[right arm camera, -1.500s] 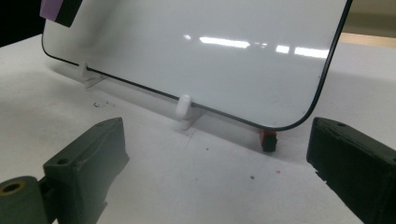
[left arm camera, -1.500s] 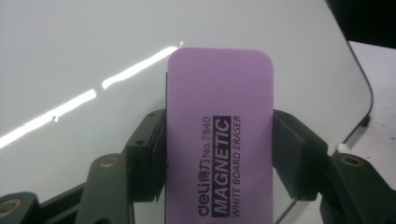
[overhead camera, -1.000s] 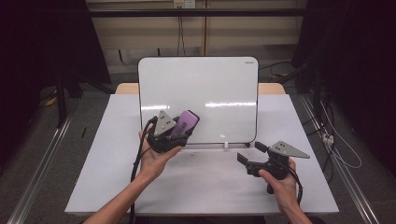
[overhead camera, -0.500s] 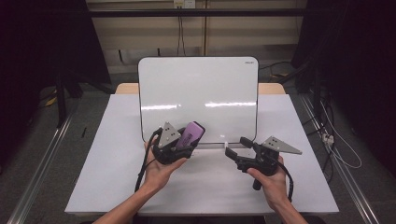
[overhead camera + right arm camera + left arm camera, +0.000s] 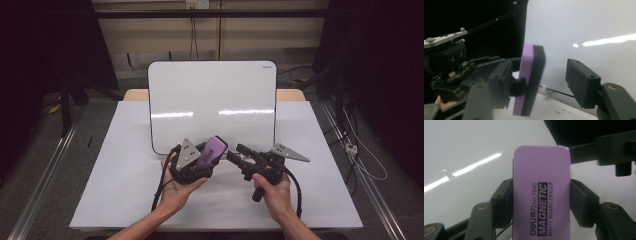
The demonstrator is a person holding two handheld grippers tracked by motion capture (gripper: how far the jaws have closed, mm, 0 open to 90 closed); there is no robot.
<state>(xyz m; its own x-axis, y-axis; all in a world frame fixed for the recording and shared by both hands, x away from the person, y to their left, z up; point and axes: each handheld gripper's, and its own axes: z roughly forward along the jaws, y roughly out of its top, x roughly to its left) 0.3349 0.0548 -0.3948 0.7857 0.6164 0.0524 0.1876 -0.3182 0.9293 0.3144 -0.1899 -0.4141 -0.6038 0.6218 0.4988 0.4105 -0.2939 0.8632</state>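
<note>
Between my left gripper's (image 5: 209,159) jaws sits a purple whiteboard eraser (image 5: 541,192), pinched by its long edges.
My right gripper (image 5: 239,156) has its jaws spread, one on each side of the eraser's upper end, not yet touching that I can tell; both my hands hover over the white table (image 5: 115,165); just behind stands an upright whiteboard (image 5: 212,100), its face blank.

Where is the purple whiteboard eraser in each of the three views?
High view: purple eraser low centre, held in the left gripper.
Left gripper view: centre, clamped between both jaws.
Right gripper view: left of centre, edge-on, between the right gripper's open jaws.
Shared landmark: the whiteboard behind.
</note>
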